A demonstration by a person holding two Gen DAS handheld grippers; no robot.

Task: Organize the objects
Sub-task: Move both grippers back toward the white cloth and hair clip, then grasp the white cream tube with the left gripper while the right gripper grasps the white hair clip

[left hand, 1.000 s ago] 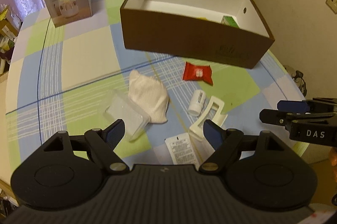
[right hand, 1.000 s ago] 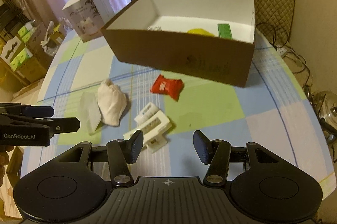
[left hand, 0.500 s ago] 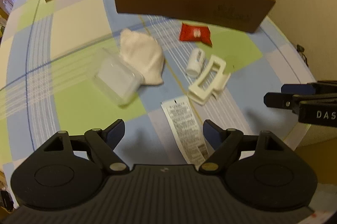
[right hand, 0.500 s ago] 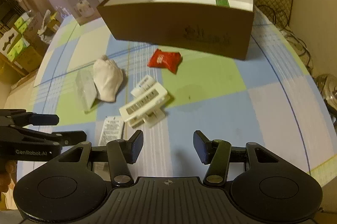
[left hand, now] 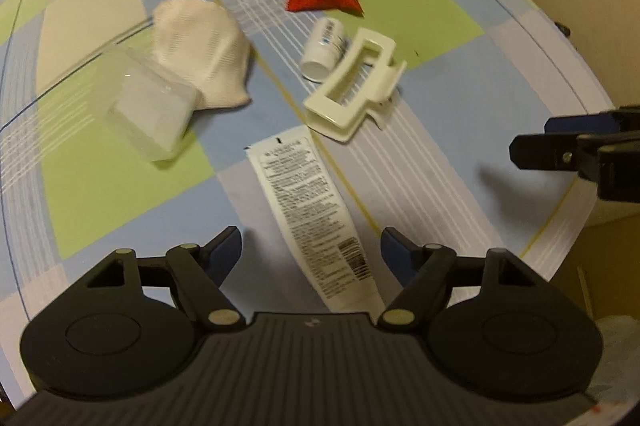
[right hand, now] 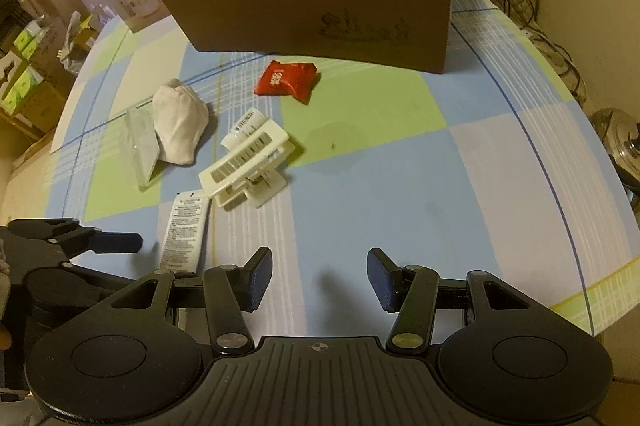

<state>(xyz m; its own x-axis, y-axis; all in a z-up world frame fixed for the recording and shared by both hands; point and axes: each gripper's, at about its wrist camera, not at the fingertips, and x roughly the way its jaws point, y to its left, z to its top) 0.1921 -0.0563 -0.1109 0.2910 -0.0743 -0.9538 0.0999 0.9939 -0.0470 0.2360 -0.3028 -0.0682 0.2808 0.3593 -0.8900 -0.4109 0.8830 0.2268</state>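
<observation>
1. The left gripper hangs with its jaws spread wide and empty, low over the checked tablecloth. The flat white tube lies between its fingers, the printed side up.
2. The right gripper is likewise agape, holding nothing. Ahead of it is bare cloth, with the table's rounded edge close on its right.
3. Ahead of the left gripper lie the cream hair claw, touching a small white bottle. Further left are a ribbed white cloth bundle and a clear plastic case, which touch.
4. The glossy red packet lies beyond them, just before the brown cardboard box.
5. Only the right wrist view shows the box's white inside and a green item at its far rim. The left wrist view shows just the box's brown wall.
</observation>
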